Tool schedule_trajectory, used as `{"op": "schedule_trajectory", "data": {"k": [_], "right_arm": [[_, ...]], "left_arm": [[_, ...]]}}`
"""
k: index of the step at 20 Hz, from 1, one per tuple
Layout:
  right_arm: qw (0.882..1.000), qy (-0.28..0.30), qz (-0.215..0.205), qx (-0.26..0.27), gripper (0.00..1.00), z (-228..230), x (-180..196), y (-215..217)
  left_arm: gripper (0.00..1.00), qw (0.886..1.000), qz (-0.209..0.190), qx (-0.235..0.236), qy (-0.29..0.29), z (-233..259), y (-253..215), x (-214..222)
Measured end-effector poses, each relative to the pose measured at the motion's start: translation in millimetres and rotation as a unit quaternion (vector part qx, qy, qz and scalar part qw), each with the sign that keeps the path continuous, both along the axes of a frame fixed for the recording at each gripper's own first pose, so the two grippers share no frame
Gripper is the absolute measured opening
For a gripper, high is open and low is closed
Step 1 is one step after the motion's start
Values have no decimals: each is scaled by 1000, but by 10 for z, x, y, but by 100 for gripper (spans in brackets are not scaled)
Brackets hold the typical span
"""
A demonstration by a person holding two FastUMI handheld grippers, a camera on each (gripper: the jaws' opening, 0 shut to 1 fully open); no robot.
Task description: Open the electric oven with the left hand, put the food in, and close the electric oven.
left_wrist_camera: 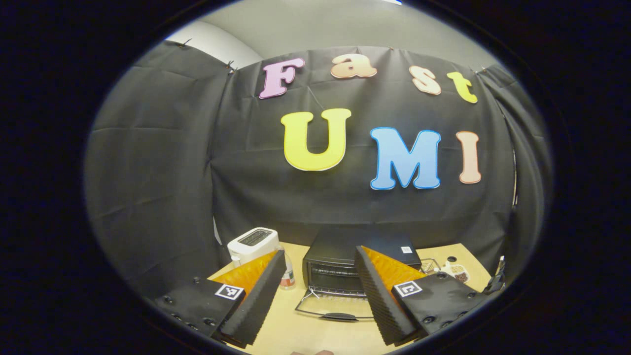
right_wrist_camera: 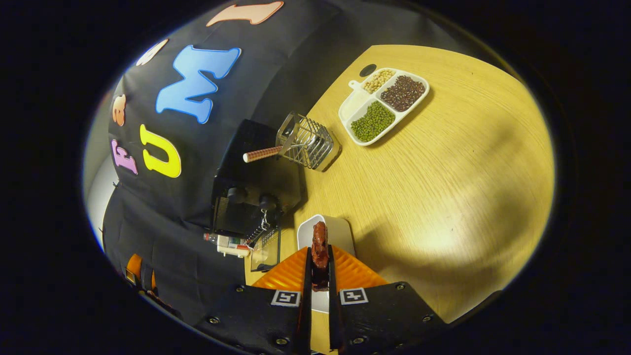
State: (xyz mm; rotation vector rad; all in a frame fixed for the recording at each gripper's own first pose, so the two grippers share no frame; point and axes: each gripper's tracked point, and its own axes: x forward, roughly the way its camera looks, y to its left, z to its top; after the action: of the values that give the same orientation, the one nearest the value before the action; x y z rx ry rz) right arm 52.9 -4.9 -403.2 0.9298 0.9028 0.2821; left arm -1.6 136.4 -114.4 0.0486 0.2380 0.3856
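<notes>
My left tongs [left_wrist_camera: 320, 296] hang spread wide above the near part of the desk [left_wrist_camera: 296, 330], pinching nothing. Between their fingers I see the electric oven [left_wrist_camera: 362, 264], a dark box standing toward the far edge of the desk against the black cloth wall. Its door [left_wrist_camera: 335, 308] is dropped open toward me, lying nearly flat, with the handle at the near end. To the left of the oven a white toaster [left_wrist_camera: 253, 245] stands near the far left corner, and a small bottle [left_wrist_camera: 287, 278] stands between the two.

My right tongs [right_wrist_camera: 319, 261] are pressed together on the food [right_wrist_camera: 319, 246], a reddish-brown piece standing up between the fingers. It hangs over a white plate [right_wrist_camera: 335, 231] on the desk, just beside the oven's open door. In the right gripper view the oven's two knobs [right_wrist_camera: 251, 198] show on its front. A wire basket [right_wrist_camera: 308, 143] with a striped wooden handle rests on the desk beside the oven. Farther along the desk lies a white divided tray [right_wrist_camera: 352, 106]: green beans in one compartment, dark beans in another, pale beans in a small third.
</notes>
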Motion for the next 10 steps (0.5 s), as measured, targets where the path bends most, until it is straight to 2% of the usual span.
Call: {"op": "schedule_trajectory", "data": {"k": [3, 4, 5, 6, 10], "right_arm": [[1000, -12, -2, -6, 15, 103, 21, -2], [1000, -16, -2, -4, 15, 149, 23, 10], [1000, -19, -5, 1, 14, 200, 20, 18], [1000, -23, -13, 13, 15, 290, 20, 30], [993, -54, -51, 94, 15, 837, 0, 209]], "left_arm": [[99, 1000, -11, -5, -5, -14, 7, 46], [95, 1000, -18, -11, -6, -30, 11, 80], [95, 999, -26, -17, -7, -44, 15, 117], [99, 999, -35, -22, -6, -51, 23, 150], [99, 997, -63, -29, -18, 16, 162, 271]]}}
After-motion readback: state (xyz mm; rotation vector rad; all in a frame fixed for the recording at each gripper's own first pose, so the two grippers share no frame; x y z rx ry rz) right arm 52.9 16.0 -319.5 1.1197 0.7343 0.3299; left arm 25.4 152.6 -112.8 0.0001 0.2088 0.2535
